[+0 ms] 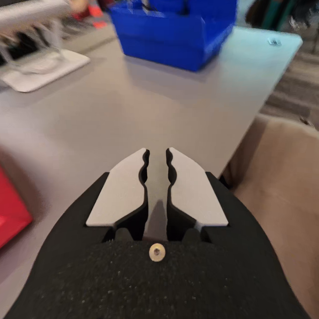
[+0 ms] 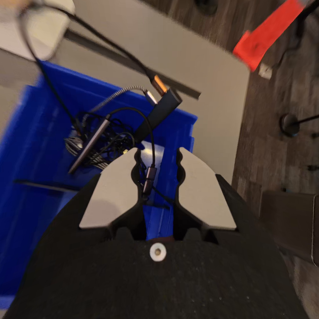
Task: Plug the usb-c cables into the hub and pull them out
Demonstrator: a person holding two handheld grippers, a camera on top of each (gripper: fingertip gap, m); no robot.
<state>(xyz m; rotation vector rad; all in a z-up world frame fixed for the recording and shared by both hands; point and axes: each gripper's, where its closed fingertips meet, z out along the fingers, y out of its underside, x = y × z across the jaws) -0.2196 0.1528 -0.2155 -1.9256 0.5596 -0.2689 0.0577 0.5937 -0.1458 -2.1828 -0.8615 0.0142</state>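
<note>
Cables and dark hub in blue bin; left gripper narrowly parted, right gripper apart, both empty.

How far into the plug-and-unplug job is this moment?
Done: two plugs, an orange one and a silver braided one, look seated in the dark hub, which leans on the blue bin. In hand: nothing; the right gripper is open above the bin and the left gripper open, empty. Left: pulling them out.

Blue bin crowded: hub, tangled cables block entry.
</note>
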